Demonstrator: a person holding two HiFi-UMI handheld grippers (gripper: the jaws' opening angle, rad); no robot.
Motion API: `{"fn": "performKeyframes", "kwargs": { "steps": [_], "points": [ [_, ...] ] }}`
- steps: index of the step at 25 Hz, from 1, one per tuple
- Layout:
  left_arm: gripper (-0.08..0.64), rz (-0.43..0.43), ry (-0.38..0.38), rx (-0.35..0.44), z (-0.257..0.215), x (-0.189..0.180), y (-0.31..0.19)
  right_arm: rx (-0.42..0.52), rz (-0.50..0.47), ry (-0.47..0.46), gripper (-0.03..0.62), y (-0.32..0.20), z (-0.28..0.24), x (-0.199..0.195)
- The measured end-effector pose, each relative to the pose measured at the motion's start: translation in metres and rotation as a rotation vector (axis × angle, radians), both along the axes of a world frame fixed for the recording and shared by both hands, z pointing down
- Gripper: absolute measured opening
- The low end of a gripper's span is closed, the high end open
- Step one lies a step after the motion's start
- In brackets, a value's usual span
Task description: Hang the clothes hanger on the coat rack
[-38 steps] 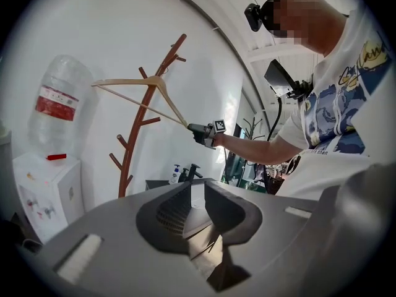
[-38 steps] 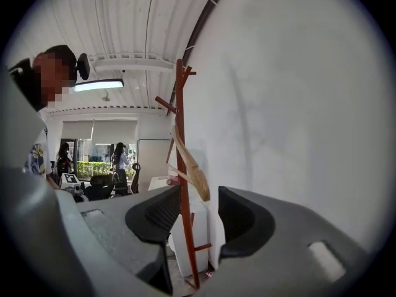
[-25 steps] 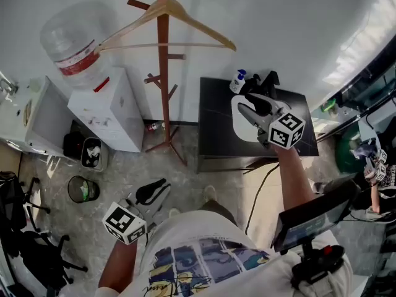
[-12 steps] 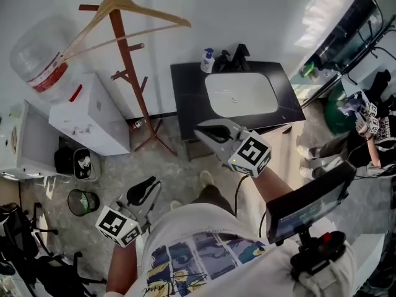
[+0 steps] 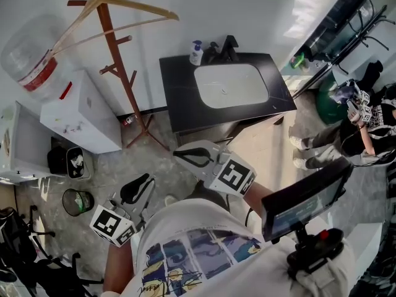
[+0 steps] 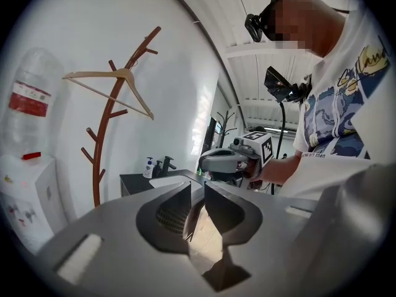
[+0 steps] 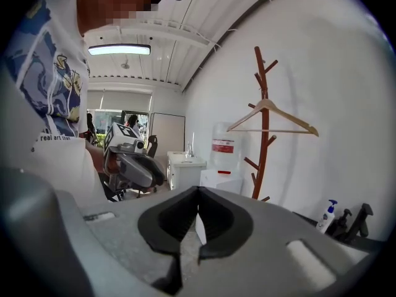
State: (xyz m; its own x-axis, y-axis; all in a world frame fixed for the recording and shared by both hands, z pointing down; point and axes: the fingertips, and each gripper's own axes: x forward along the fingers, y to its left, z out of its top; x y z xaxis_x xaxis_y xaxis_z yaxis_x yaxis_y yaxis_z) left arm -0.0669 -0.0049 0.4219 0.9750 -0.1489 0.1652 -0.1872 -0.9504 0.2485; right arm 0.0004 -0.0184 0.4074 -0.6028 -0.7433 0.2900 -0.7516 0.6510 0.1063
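The wooden hanger [image 5: 139, 7] is hanging by its hook near the top of the coat rack [image 5: 114, 60], well apart from both grippers. It is looking light, stiff and smooth, so gripping a thick shoulder close to the hook is probably the safest hold. The right gripper [image 5: 185, 156] is sitting with its jaws together on nothing, while the left gripper [image 5: 145, 183] is keeping a narrow gap, also empty.

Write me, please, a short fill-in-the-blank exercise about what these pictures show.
1. The pale wooden clothes hanger hangs on the reddish-brown branched coat rack; ____ gripper holds it.
2. The jaws of the grey right gripper are ____.
3. Between the parted jaws of the grey left gripper lies ____.
4. The white pump bottle stands on the ____ counter.
Missing words: neither, shut, nothing, black.
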Motion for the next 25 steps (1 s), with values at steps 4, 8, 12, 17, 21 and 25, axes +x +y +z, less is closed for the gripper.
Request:
{"fn": "performKeyframes", "kwargs": {
  "steps": [4,8,12,17,21,25],
  "points": [
    [0.072,0.010,0.005,0.000,-0.001,0.000,0.003,0.005,-0.016,-0.025,0.003,0.010,0.006,-0.013],
    [0.072,0.018,0.006,0.006,-0.003,-0.001,0.003,0.011,-0.020,-0.033,0.002,0.012,0.004,-0.020],
    [0.072,0.014,0.005,0.005,-0.003,-0.005,0.002,0.013,-0.026,-0.033,0.002,0.012,0.001,-0.025],
    [0.072,0.002,0.001,0.009,-0.001,-0.011,0.001,0.016,-0.036,-0.028,0.002,0.010,0.002,-0.030],
    [0.074,-0.008,0.000,0.012,-0.001,-0.014,-0.001,0.015,-0.048,-0.021,0.002,0.006,0.003,-0.036],
    [0.073,-0.009,0.001,0.010,0.001,-0.017,0.000,0.016,-0.056,-0.019,0.002,0.005,0.002,-0.039]
  ]
}}
